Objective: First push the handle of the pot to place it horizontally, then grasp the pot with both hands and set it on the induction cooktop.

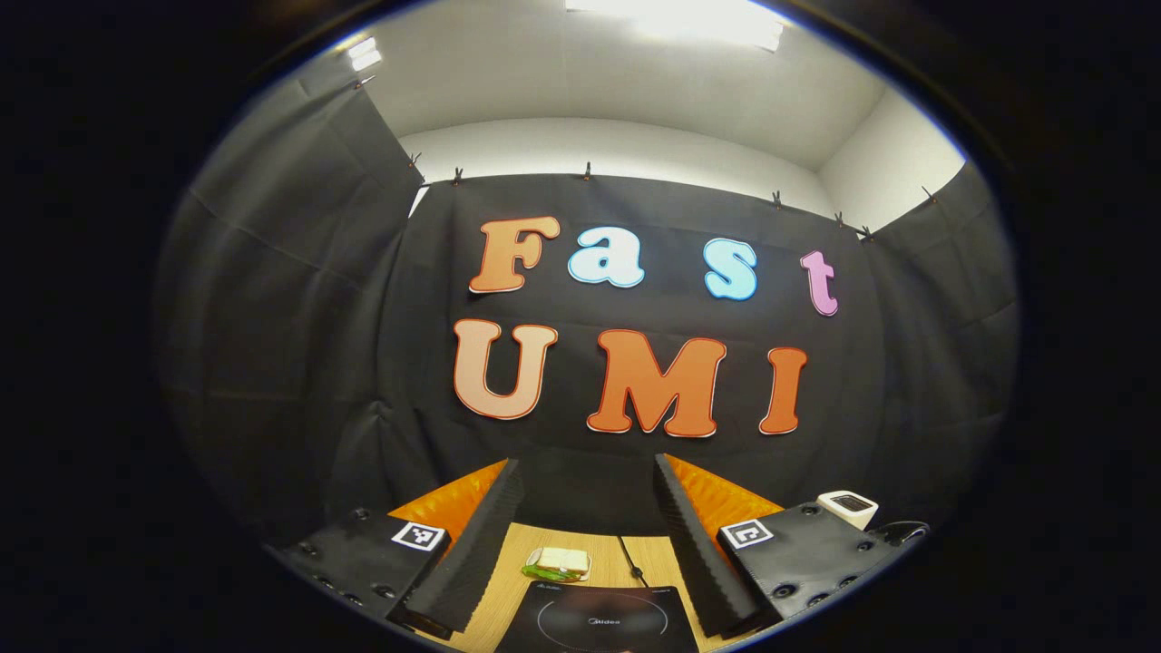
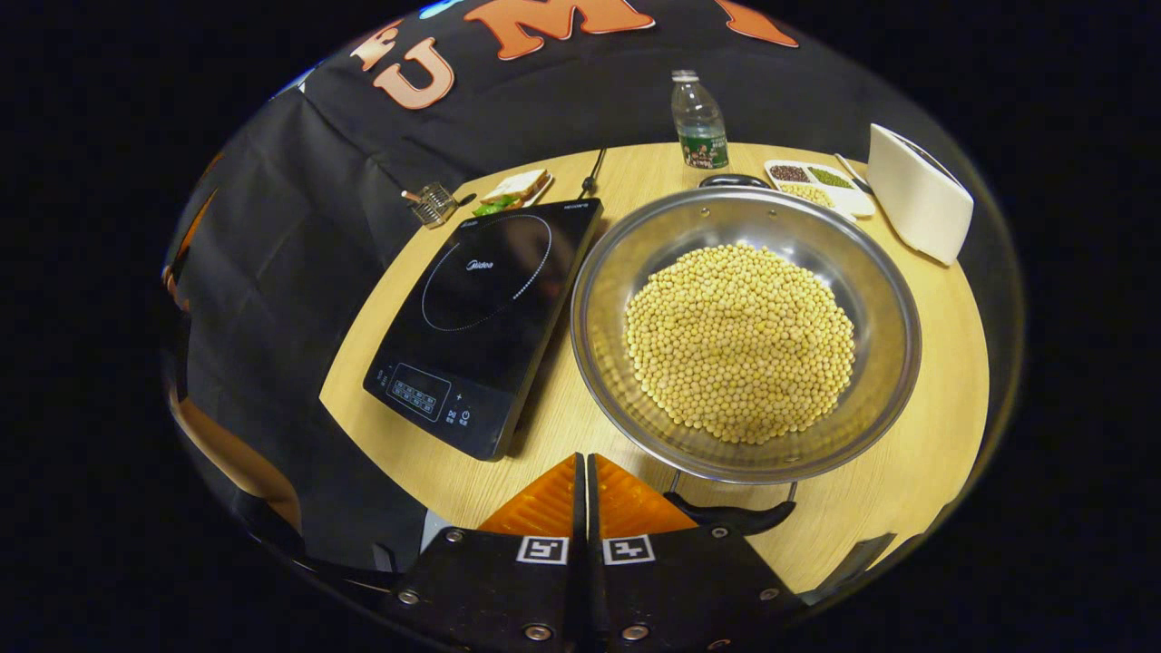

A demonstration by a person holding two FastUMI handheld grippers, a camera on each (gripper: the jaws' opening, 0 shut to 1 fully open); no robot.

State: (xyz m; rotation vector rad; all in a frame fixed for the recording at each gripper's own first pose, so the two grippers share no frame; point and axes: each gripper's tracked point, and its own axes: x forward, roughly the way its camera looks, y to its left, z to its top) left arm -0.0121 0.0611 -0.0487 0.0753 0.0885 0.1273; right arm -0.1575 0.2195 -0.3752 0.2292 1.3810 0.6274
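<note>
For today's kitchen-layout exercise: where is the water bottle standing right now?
In the right gripper view, the water bottle stands upright at the table's far edge, just behind the pot, with the divided dish to its right.

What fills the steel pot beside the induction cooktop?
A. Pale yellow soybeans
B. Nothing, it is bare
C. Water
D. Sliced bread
A: in the right gripper view the pot holds a heap of pale yellow soybeans, with the induction cooktop next to it on the table.
</note>
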